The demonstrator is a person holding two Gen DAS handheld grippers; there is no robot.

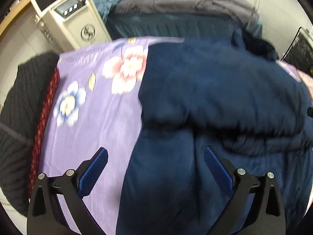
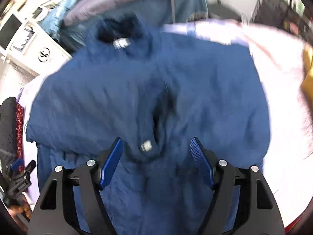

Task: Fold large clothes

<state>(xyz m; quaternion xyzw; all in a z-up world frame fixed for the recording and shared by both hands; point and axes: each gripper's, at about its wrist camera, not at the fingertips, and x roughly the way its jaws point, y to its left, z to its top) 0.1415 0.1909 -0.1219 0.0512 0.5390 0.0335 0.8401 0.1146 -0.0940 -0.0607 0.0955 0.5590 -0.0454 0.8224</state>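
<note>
Lying across the purple floral sheet (image 1: 93, 117), the navy padded jacket (image 1: 215, 98) — bunched, one thick fold already doubled over the lower part, collar and a silver snap (image 2: 121, 43) toward the far edge. Hovering above it, both tools pointing steeply down. Standing wide apart with nothing between the blue pads, the left gripper (image 1: 155, 161), over the jacket's left edge where cloth meets sheet. Likewise spread and gripping nothing, the right gripper (image 2: 156, 146), framing a second silver snap (image 2: 146, 146) on the front placket without touching it.

Judging by the lie of the cloth: between grasps, partway through the fold. Doing the next pinch well probably means taking the lower hem at two matching points, one per tool, well apart, biting through every layer of the puffy fabric and not just the shell. Lifting both sides together, keeping the edge level, carrying it toward the collar. Avoiding the snaps — hard, slippery things for a pad to close on. Watching for the sheet being caught with the hem on the left. Piled beyond the jacket, a grey and teal heap of other clothes (image 1: 176, 5).
</note>
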